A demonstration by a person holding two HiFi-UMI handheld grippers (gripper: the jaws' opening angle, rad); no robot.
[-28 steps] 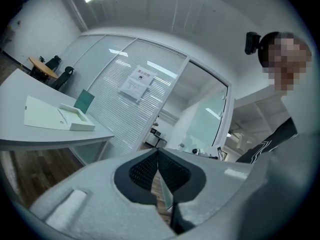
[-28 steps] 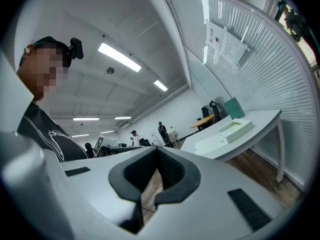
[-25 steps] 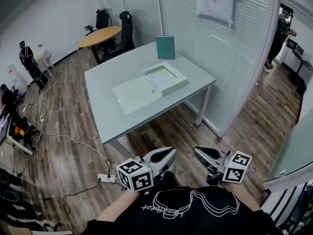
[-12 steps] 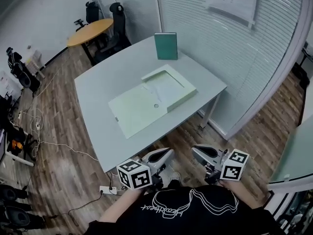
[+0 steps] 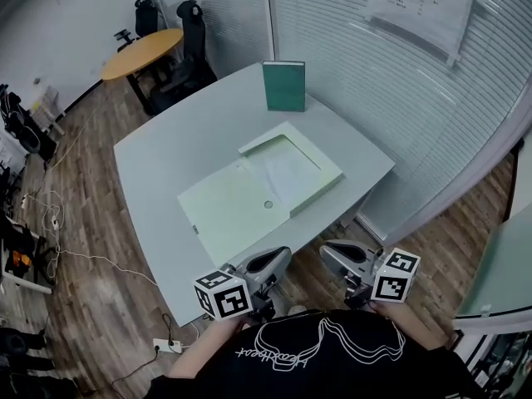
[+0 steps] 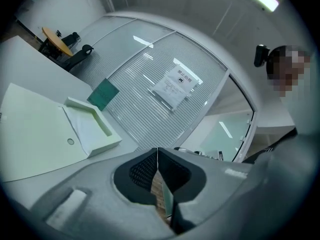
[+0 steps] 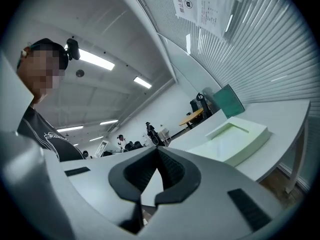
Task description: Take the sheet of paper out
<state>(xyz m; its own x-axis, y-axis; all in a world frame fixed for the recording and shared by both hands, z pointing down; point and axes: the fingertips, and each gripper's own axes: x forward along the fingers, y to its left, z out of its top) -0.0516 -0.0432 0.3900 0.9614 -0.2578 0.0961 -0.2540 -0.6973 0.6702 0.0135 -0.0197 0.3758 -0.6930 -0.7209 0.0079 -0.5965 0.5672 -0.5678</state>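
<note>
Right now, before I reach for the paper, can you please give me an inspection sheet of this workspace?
Surface: grey table, carrying two things only.
Job's things: open box file, lid laid flat; paper lies in its tray.
Clutter: green book, upright at the far edge.
Grippers: left gripper and right gripper both shut, empty, short of the table.
Cables: cables and a power strip on the floor, at left.
Surroundings: round table, chairs, blinds.
</note>
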